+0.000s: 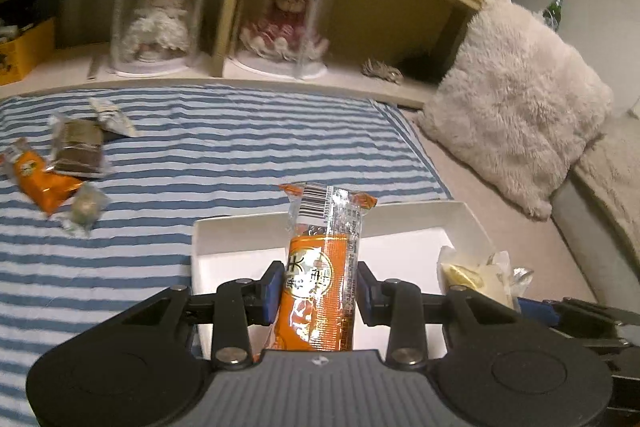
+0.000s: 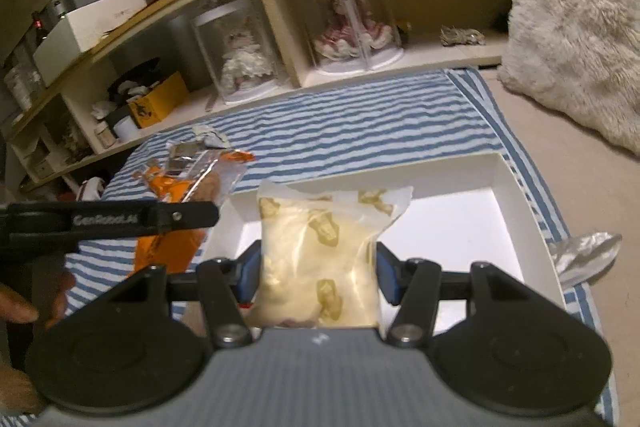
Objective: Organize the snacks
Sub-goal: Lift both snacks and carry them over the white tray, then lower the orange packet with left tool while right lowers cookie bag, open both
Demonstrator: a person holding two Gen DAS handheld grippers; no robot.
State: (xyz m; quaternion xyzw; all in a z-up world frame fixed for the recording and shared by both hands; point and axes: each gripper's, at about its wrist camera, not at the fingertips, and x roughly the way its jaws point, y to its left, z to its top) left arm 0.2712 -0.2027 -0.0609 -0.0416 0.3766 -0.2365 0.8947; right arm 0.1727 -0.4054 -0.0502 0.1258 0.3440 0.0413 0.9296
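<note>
Left claw [image 1: 316, 291] clamps an orange bar [image 1: 320, 267] upright; right claw [image 2: 316, 279] pinches a pale packet [image 2: 324, 259]. Both hang over the white tray [image 1: 416, 251] just ahead, likely for dropping in. Loose snacks [image 1: 60, 171] lie far left on the bed.

Orange snack bar [image 1: 320, 267]: long orange wrapper with a clear, barcoded end, standing on end over the white tray, pinched at its sides.
Pale snack bag [image 2: 320, 259]: cream, translucent pouch with tan printed figures, upright above the tray, clamped on both sides.
White tray [image 2: 516, 227]: shallow, rectangular, on the blue-striped cloth.
Loose snacks: second orange packet [image 1: 42, 183], brown cake in clear wrap [image 1: 78, 147], round greenish sweet [image 1: 86, 207], crumpled white wrapper [image 1: 112, 117], clustered on the cloth, apart from the tray.
</note>
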